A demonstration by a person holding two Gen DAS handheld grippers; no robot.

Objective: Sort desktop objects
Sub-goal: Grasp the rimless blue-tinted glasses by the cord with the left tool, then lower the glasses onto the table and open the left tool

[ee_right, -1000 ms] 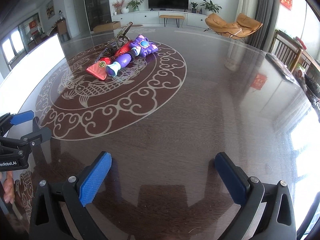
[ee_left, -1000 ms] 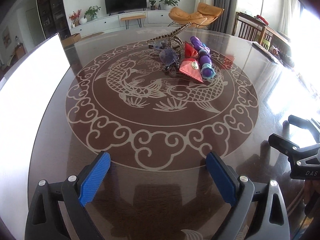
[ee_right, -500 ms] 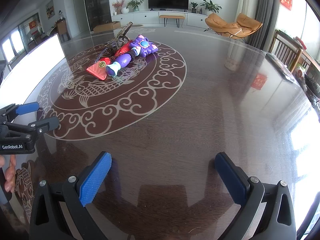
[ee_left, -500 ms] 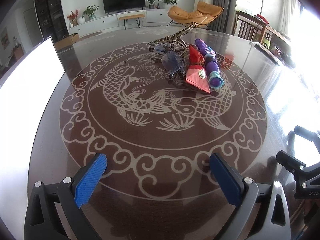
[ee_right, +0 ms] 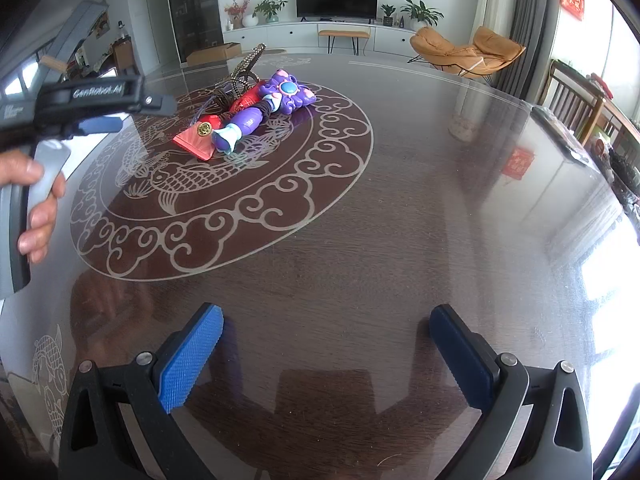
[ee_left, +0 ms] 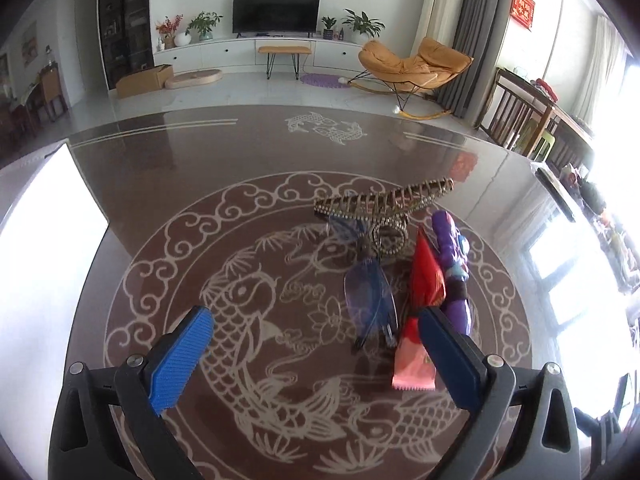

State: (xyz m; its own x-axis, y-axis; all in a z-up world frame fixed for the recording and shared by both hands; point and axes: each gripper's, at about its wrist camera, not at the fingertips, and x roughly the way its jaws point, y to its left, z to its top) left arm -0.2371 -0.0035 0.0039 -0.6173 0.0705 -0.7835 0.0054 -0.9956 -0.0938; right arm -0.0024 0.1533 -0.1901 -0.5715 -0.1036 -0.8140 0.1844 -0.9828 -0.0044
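Left gripper [ee_left: 316, 350] fingers spread wide over tabletop [ee_left: 200, 168], beside glasses [ee_left: 370, 294]; right gripper [ee_right: 326, 354] likewise open, empty.

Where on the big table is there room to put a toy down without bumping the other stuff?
Bare table spreads right of the round fish pattern, up to the right gripper. It is crowded at the pile: hair clip, glasses, red packet, purple toy.
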